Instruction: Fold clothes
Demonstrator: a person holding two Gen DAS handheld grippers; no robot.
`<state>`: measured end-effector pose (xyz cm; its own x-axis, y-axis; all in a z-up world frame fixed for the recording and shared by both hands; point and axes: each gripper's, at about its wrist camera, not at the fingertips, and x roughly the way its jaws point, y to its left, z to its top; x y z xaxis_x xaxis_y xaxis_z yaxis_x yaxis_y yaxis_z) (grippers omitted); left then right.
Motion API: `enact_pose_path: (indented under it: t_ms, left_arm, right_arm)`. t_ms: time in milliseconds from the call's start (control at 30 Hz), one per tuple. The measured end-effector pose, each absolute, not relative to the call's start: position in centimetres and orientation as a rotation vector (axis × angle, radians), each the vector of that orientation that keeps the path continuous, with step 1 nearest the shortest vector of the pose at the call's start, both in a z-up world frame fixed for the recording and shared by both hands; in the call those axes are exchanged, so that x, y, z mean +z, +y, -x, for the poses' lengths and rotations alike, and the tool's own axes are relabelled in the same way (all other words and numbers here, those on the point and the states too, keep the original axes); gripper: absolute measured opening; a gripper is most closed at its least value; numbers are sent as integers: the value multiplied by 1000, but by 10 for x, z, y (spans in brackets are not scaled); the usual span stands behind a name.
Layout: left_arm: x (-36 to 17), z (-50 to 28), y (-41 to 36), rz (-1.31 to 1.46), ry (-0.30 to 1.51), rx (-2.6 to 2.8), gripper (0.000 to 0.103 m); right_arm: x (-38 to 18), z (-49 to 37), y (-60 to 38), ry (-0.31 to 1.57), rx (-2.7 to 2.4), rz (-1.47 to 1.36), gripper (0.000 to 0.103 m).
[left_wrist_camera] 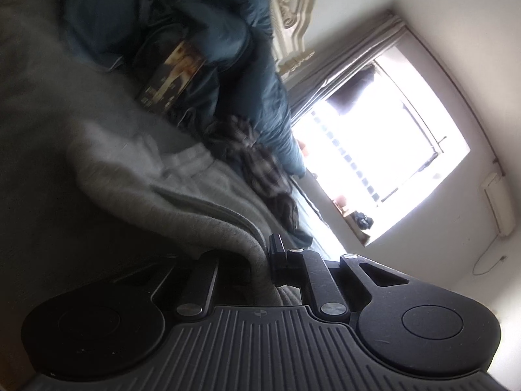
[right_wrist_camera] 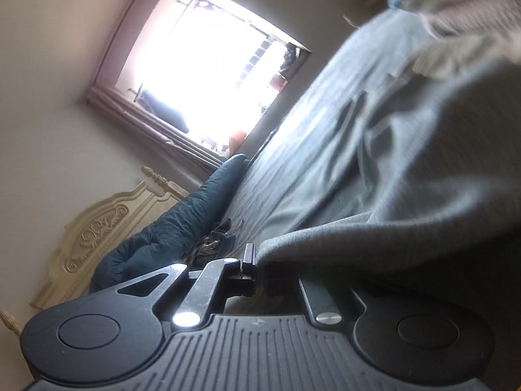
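A grey sweatshirt (left_wrist_camera: 156, 192) with a ribbed hem hangs between both grippers over the bed. My left gripper (left_wrist_camera: 260, 260) is shut on an edge of it; the cloth runs down between the fingers. In the right wrist view the same grey garment (right_wrist_camera: 407, 179) fills the right half, and my right gripper (right_wrist_camera: 259, 260) is shut on its edge. Both views are strongly tilted and blurred. The right gripper's right finger is hidden under the cloth.
A grey bed sheet (right_wrist_camera: 293, 163) lies below. A dark blue duvet (left_wrist_camera: 228, 49) and a plaid garment (left_wrist_camera: 257, 159) lie by the carved cream headboard (right_wrist_camera: 97, 228). A book or box (left_wrist_camera: 172, 75) rests on the bedding. A bright window (left_wrist_camera: 374, 146) is beyond the bed.
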<state>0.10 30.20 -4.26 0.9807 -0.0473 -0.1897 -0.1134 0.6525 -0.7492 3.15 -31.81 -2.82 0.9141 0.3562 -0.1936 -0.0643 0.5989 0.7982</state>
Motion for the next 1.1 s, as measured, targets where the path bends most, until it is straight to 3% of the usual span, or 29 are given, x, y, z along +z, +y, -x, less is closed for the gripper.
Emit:
enact_pose_path:
  t_ms: [267, 467, 667, 733, 800, 867, 900, 933, 1000, 1100]
  left_arm:
    - [-1, -76, 293, 725, 245, 42, 9]
    - [18, -163, 282, 580, 346, 32, 9]
    - [-3, -265, 267, 449, 475, 35, 12]
    - [-26, -296, 271, 509, 573, 32, 16]
    - [-48, -315, 280, 631, 654, 35, 29]
    - [-59, -317, 296, 796, 645, 22, 40]
    - [-62, -315, 304, 889, 624, -9, 52]
    - [-64, -314, 313, 981, 603, -42, 58]
    - [-66, -310, 326, 1138, 536, -75, 61]
    - [-65, -295, 336, 1247, 470, -93, 63]
  right_arm:
    - [19, -80, -324, 385, 215, -754, 6]
    - [16, -144, -331, 482, 184, -750, 6]
    - [-17, -252, -330, 612, 130, -815, 6]
    - [-45, -291, -333, 679, 99, -880, 11]
    - [-82, -319, -339, 808, 68, -976, 18]
    - [-106, -332, -346, 875, 72, -1069, 18]
    - [-105, -331, -349, 864, 93, -1091, 23]
    - [-100, -328, -351, 852, 119, -1101, 40]
    - [-90, -321, -356, 822, 136, -1115, 58]
    - [-78, -311, -365, 794, 119, -1142, 59]
